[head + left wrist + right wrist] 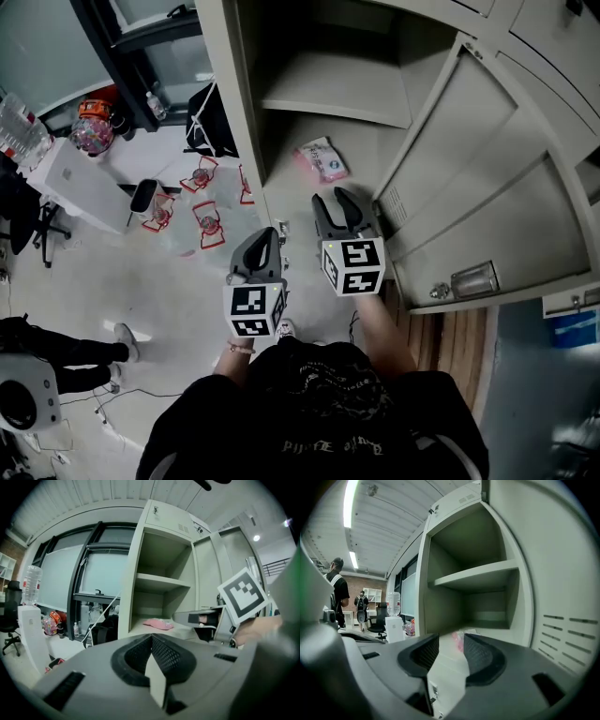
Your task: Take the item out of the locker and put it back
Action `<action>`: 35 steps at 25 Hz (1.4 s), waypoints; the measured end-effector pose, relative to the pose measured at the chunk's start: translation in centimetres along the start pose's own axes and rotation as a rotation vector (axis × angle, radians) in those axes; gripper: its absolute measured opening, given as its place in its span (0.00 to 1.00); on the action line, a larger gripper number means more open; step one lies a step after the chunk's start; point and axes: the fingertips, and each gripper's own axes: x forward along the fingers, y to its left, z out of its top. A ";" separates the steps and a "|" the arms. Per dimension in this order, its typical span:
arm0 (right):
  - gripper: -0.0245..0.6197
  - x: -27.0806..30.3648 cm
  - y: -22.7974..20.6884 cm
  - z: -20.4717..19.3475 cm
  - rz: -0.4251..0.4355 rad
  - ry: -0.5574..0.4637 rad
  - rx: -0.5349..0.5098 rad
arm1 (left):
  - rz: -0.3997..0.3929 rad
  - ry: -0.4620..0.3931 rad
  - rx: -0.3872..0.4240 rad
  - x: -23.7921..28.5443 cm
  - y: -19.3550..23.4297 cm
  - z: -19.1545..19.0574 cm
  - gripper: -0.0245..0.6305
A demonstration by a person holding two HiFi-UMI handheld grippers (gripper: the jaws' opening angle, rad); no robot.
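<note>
Head view, locker (246, 112): door (487, 178) stands open to the right.
Head view, pink packet (322, 157): lies flat on the compartment floor under the shelf (328, 89).
Head view, grippers: my left gripper (265, 239) and right gripper (336, 202) are side by side on the near side of the opening, both apart from the packet.
Left gripper view, my jaws: clenched, pads together on nothing.
Right gripper view, my jaws: released, with a bare gap. The packet shows through it, far inside and untouched.

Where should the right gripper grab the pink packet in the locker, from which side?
Probably the near edge of the pink packet, right gripper coming in through the open front of the locker: it lies flat on the compartment floor, walled either side.
</note>
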 end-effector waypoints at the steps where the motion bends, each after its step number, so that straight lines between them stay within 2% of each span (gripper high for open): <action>1: 0.27 0.7 -0.1 -0.1 -0.003 0.010 -0.008 | -0.004 0.002 0.002 0.3 0.2 0.0 0.05; 15: 0.28 7.0 -1.7 -2.3 -0.058 0.169 -0.099 | 0.001 0.027 0.008 3.0 2.7 0.1 0.05; 17: 0.27 7.1 -1.7 -2.6 -0.074 0.201 -0.120 | 0.008 0.039 0.005 3.1 2.9 -0.3 0.05; 19: 0.21 7.1 -1.8 -2.9 -0.090 0.228 -0.135 | 0.008 0.042 -0.001 3.2 3.0 -0.5 0.05; 26: 0.11 7.0 -2.5 -3.1 -0.165 0.215 -0.186 | -0.001 0.046 0.005 3.0 3.0 -0.7 0.05; 35: 0.08 6.8 -2.4 -2.9 -0.174 0.192 -0.127 | -0.019 0.045 -0.007 2.2 4.0 -0.9 0.05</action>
